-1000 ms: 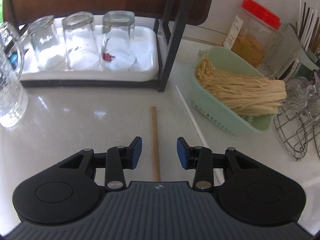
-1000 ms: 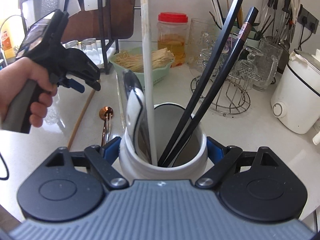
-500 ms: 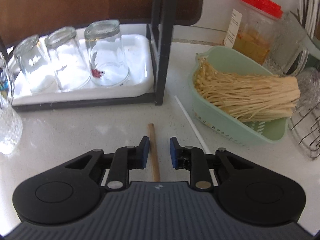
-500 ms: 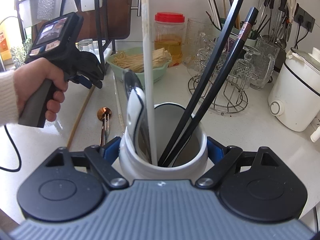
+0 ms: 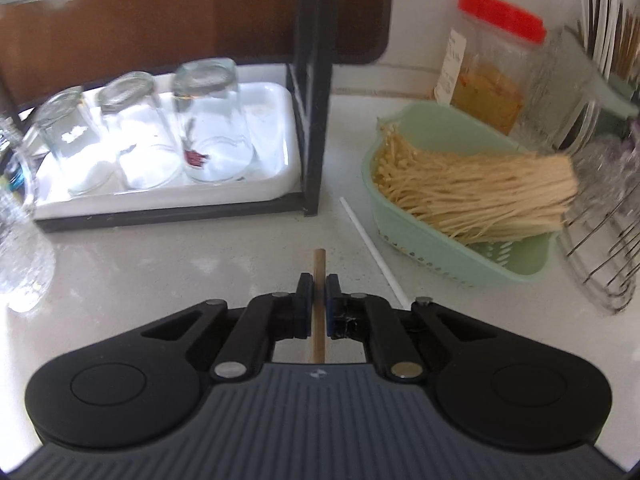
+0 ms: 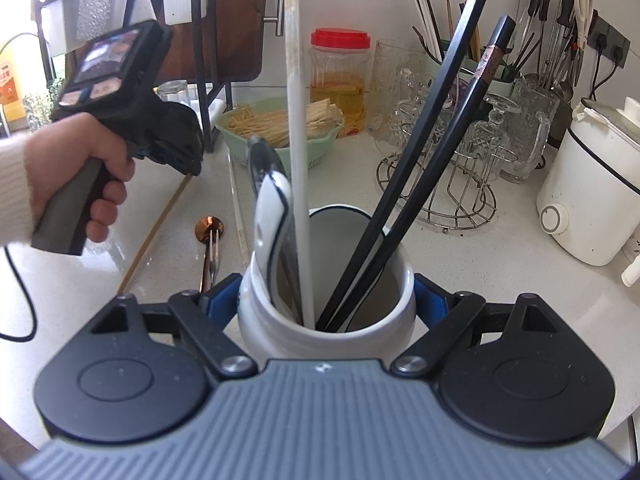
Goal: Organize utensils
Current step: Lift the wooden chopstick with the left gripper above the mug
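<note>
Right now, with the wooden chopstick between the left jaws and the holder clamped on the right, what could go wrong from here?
1. The left hand-held gripper is closing near one end of the wooden chopstick; the long free end may swing or slip on lifting.
2. The white holder already carries black chopsticks, a white chopstick and a spoon leaning out; the newcomer could knock them.
3. The white chopstick on the counter lies close and may get nudged.

Both wrist views look down close, sharing the green basket, seemingly.

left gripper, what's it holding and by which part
The left gripper is closing on the wooden chopstick near its far end; its fingers flank the stick.
</note>
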`<action>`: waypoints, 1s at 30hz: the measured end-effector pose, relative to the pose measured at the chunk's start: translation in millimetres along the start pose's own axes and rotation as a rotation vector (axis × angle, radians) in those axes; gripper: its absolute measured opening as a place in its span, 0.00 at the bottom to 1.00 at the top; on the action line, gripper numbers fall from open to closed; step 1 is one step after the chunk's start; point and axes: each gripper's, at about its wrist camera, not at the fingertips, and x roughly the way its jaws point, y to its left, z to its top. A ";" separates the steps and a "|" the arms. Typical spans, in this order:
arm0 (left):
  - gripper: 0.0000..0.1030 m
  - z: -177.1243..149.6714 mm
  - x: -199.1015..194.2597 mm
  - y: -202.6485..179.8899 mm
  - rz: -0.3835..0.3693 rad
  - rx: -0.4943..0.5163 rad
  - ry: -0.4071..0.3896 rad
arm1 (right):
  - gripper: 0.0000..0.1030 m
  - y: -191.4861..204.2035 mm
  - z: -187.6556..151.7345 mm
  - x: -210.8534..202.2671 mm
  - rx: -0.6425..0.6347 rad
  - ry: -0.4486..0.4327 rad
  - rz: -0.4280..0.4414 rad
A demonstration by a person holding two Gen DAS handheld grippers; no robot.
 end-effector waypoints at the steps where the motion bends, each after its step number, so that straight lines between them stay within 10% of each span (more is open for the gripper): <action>1: 0.07 -0.6 -7.6 1.1 -0.005 -0.012 -0.006 | 0.88 -0.1 -0.8 -0.6 -0.002 -0.005 0.002; 30: 0.07 -43.7 -227.9 -22.0 -0.085 -0.148 -0.268 | 0.88 -10.5 -16.0 -8.9 -0.072 -0.092 0.094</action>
